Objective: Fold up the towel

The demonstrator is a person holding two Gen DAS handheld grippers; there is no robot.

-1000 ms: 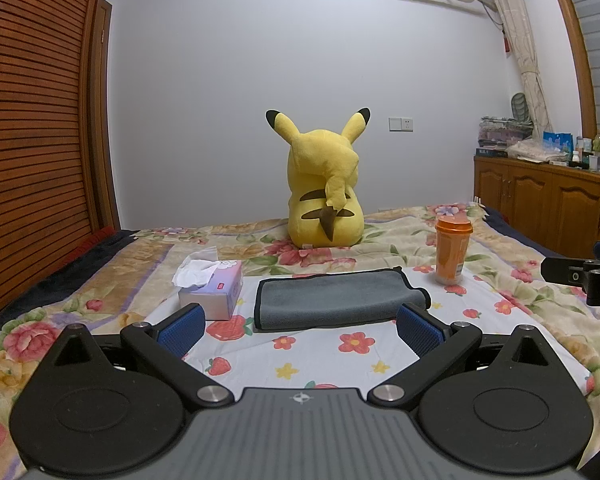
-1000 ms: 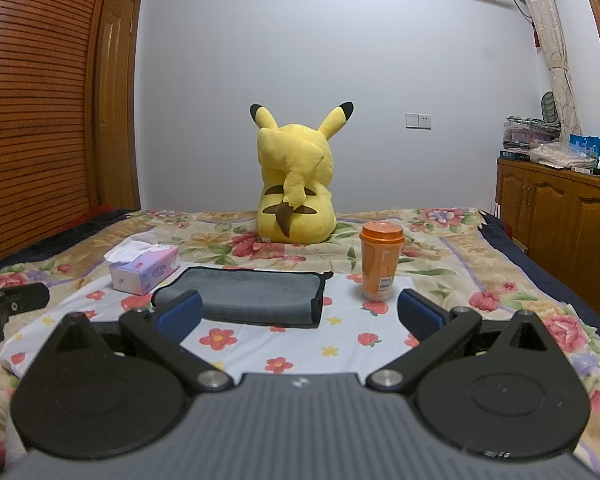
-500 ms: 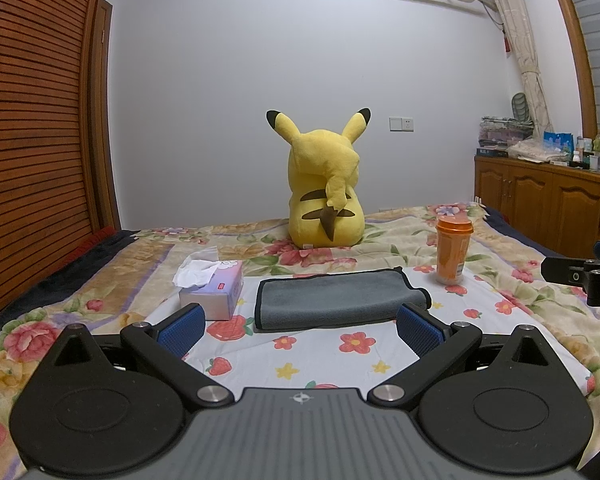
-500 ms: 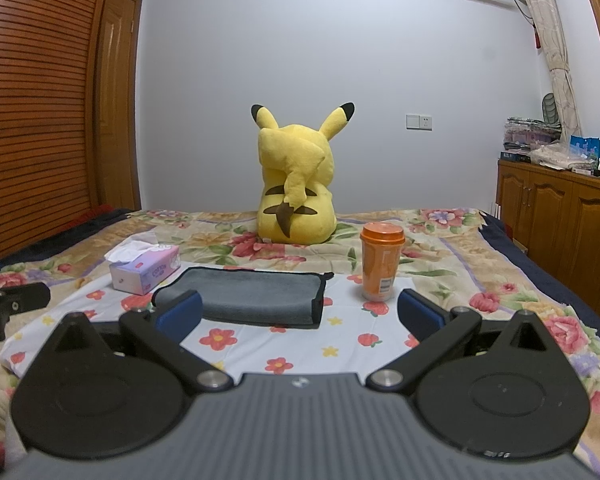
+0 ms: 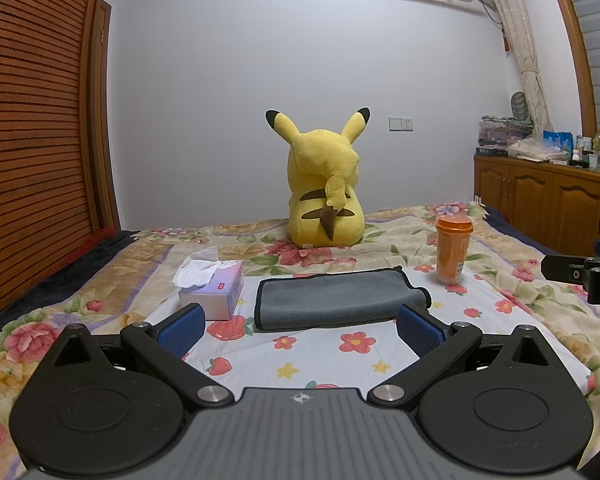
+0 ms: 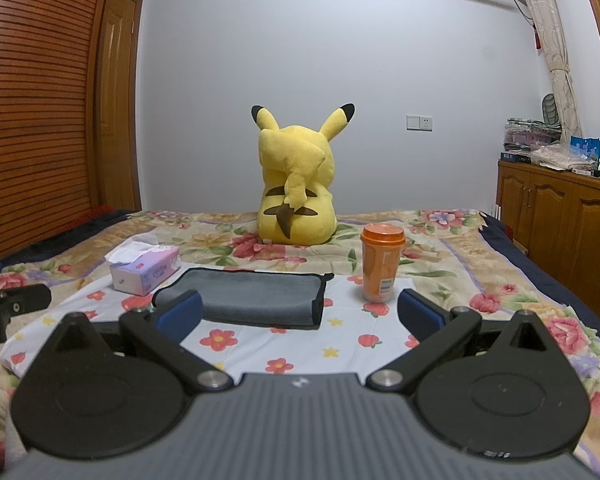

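1. A bed [image 5: 500, 320] covered with a flowered quilt fills the lower part of both views, with a white flower-print sheet [image 5: 320, 356] spread on its near part.
2. A wooden slatted wardrobe [image 5: 28, 140] stands on the left, and a wooden cabinet [image 5: 540, 200] with clutter on top stands on the right.
3. A yellow plush toy [image 5: 324, 184] sits upright at the far side of the bed, its back to the cameras.
4. The gray towel [image 5: 336, 294] lies folded flat on the white sheet, between the tissue box and the orange cup, touching neither.
5. The left gripper [image 5: 300, 326] hovers low over the sheet just short of the towel, its blue pads [image 5: 182, 326] spread wide with nothing between them.
6. The right gripper [image 6: 300, 312] is likewise spread apart and empty; one blue pad [image 6: 178, 312] overlaps the towel's near corner in this view, though contact cannot be told.
7. A tissue box [image 5: 216, 288] sits left of the towel, a tissue sticking out.
8. An orange cup [image 6: 381, 262] with a lid stands upright right of the towel.
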